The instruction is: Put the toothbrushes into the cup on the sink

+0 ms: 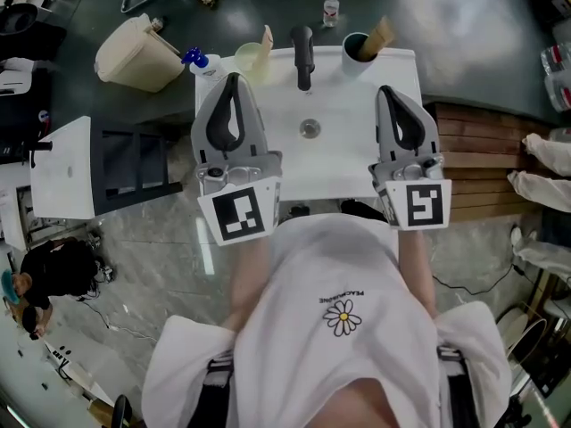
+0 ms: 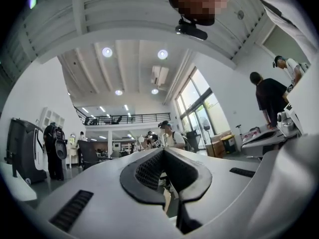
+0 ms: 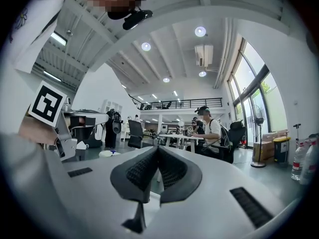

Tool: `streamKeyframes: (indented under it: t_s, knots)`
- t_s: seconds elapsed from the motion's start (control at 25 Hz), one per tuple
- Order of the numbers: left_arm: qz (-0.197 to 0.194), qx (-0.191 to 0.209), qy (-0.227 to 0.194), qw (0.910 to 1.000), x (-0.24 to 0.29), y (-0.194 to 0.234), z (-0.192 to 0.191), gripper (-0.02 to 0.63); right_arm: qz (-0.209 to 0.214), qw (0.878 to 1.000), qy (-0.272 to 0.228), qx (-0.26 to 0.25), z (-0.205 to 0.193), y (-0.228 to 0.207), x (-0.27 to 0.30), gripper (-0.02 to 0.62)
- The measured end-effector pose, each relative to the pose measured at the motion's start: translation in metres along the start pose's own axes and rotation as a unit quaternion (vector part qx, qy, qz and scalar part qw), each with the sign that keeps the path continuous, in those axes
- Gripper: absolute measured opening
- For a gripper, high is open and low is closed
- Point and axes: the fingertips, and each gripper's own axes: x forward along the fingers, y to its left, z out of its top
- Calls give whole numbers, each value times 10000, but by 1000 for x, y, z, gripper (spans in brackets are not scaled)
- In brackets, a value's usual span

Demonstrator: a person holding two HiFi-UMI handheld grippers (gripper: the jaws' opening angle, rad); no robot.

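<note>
A white sink (image 1: 343,163) stands in front of me in the head view, with a dark tap (image 1: 303,56) at its back rim. Left of the tap is a pale yellow cup (image 1: 251,58) holding a tan toothbrush (image 1: 266,37). Right of the tap, a dark cup (image 1: 355,50) holds another tan toothbrush (image 1: 380,34). My left gripper (image 1: 234,80) hovers over the sink's left part and my right gripper (image 1: 389,91) over its right edge. Both are shut and hold nothing. The left gripper (image 2: 163,151) and right gripper (image 3: 157,148) views look out into the hall, not at the sink.
A blue-capped bottle (image 1: 198,61) stands at the sink's back left corner. A beige bin (image 1: 138,53) lies on the floor beyond it, with a small water bottle (image 1: 331,9) behind the sink. A white shelf unit (image 1: 62,168) is to the left and wooden decking (image 1: 482,154) to the right.
</note>
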Motion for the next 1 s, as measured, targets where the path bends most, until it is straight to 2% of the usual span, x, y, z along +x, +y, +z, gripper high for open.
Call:
streamKeyframes:
  t_s: [1.0]
  knots:
    - [212, 54, 163, 9996, -8, 9, -13, 17, -106, 9998, 111, -143, -5, -13, -8, 11]
